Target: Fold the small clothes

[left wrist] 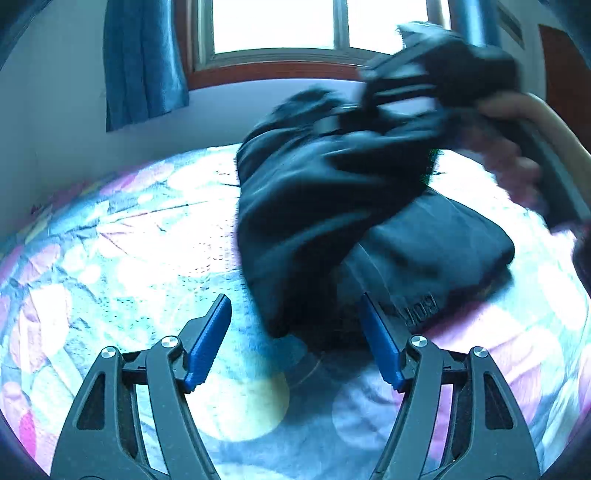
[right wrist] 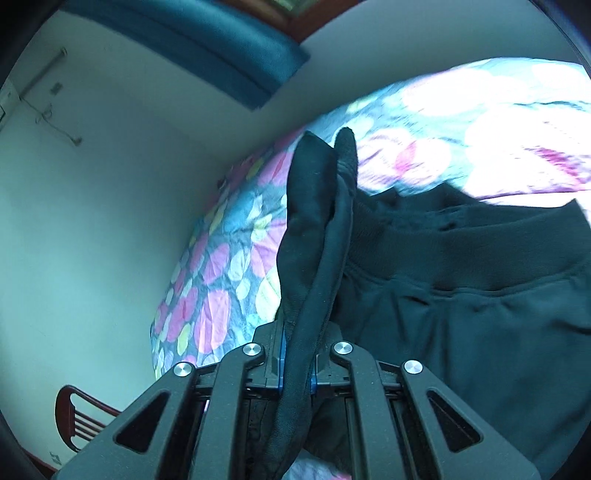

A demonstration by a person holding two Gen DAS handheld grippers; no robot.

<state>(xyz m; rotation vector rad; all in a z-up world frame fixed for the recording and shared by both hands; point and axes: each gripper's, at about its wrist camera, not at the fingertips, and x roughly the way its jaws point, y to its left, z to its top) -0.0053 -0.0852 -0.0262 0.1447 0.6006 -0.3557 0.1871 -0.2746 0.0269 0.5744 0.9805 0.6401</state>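
A dark navy garment [left wrist: 317, 206] hangs partly lifted over a bed; its lower part [left wrist: 436, 254] lies folded on the bedspread. My left gripper [left wrist: 295, 332] stands open low over the bed, blue pads apart, with only the hanging cloth's lower edge near the gap. A hand [left wrist: 517, 158] holds my right gripper [left wrist: 424, 88] raised at the upper right, blurred, with the cloth in it. In the right wrist view my right gripper [right wrist: 297, 365] is shut on a thick seam of the dark garment [right wrist: 314, 229], which stands up between the jaws. The waistband [right wrist: 461, 236] spreads to the right.
A floral bedspread [left wrist: 129, 240] covers the bed and also shows in the right wrist view as the floral bedspread [right wrist: 221, 266]. A window [left wrist: 280, 26] and blue curtain [left wrist: 144, 62] stand behind. A pale wall [right wrist: 92, 221] borders the bed, with a wooden chair [right wrist: 77, 417] below.
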